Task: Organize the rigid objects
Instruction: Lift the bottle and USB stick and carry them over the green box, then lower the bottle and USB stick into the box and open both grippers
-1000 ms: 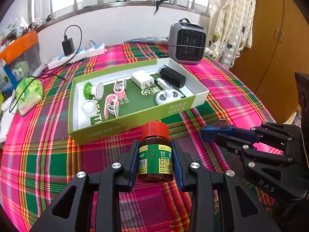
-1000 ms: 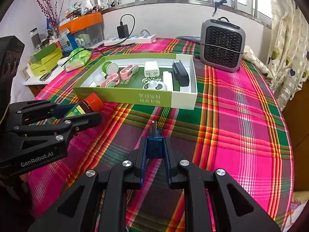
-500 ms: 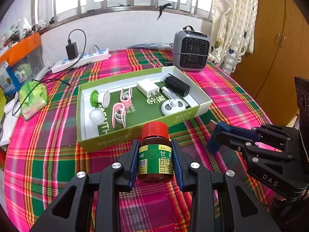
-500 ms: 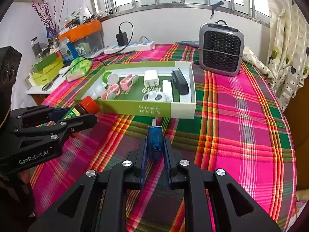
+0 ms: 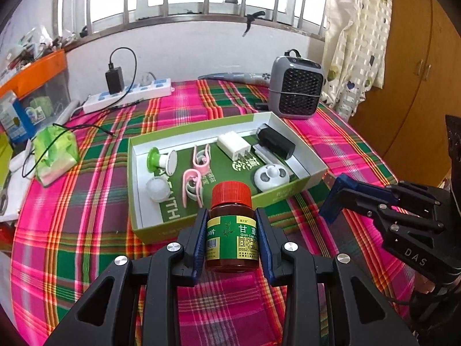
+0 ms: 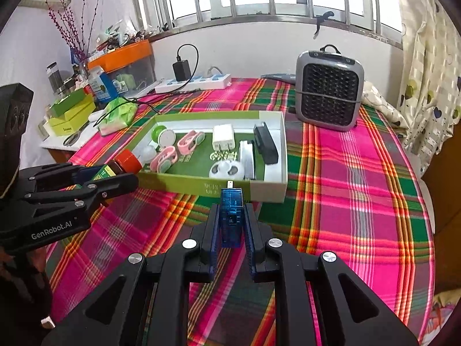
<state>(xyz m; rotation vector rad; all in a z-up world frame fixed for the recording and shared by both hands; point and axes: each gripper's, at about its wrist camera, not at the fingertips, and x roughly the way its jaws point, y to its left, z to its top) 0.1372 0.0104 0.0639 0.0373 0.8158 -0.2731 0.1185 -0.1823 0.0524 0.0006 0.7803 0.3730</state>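
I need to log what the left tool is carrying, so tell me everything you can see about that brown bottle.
The bottle is small, of dark brown see-through glass or plastic, with a ribbed red screw cap, closed. A green and yellow label with Chinese characters and a barcode wraps its body. It stands upright, clamped at its sides between the blue pads of the left tool, clear of the plaid cloth, just in front of the green box. Only the pads touch it. Its contents cannot be made out.

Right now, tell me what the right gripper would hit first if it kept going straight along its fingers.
Most likely the near wall of the green box: the blue USB device held in the right gripper points straight at it. Depth is hard to judge here.
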